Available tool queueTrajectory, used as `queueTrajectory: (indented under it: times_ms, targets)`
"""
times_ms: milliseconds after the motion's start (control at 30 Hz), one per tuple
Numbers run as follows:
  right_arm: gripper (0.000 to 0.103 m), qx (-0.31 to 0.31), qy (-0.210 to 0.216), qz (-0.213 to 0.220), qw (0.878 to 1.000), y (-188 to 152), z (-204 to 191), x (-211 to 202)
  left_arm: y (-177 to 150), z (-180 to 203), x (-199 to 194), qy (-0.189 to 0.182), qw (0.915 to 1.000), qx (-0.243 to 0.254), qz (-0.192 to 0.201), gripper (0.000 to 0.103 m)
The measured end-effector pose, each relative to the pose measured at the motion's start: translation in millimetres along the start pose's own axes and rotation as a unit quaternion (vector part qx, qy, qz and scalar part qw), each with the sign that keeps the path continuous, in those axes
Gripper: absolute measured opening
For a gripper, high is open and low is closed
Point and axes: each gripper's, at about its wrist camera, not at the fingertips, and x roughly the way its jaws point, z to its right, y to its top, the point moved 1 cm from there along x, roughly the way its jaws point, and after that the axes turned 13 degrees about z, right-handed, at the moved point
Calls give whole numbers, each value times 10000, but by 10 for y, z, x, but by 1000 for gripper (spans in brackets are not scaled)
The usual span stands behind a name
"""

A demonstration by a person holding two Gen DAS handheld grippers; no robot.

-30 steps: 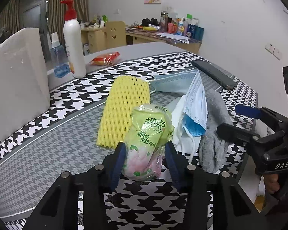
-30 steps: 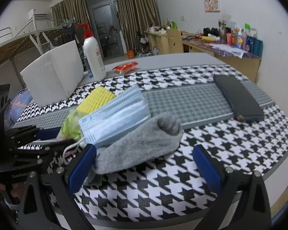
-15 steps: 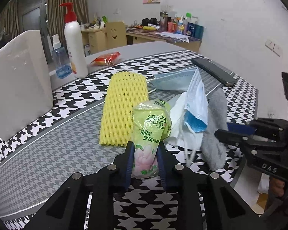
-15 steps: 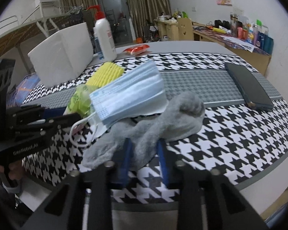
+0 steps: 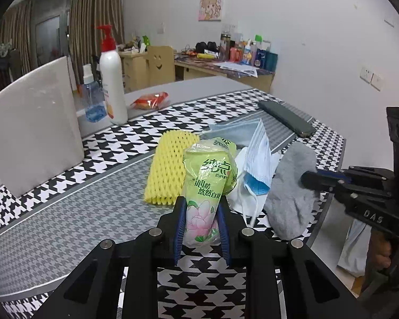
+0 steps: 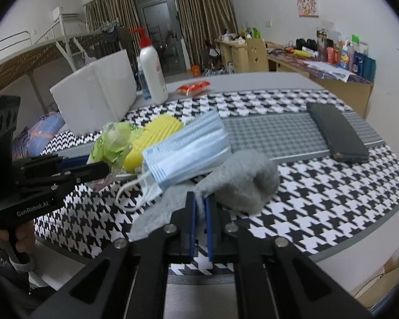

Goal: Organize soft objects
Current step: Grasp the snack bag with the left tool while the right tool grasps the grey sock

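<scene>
**Both grippers loaded: tissue pack left, sock right**

My left gripper is clamped on the green tissue pack, which stands tilted up off the houndstooth table cover, in front of the yellow foam net. My right gripper has just been closing and now pinches a fold of the grey sock. A blue face mask lies draped over the sock's far end. The white foam box sits well apart at the back left.
</scene>
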Motion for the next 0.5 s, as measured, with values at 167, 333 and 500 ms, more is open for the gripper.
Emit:
queueTrajectory:
  times_ms: [167,333,500]
  targets:
    - [9,-2,-49,218,9998,103,-13,-119,42,-26,-90,46,9999,-12,148,25]
    - [9,-47,-68,380,9992,173,-62,-203,78,-55,-209,90,9994,-55,315,25]
    - [9,-134,-24,558,9983,243,-131,-274,108,-91,-338,169,9988,-92,458,25]
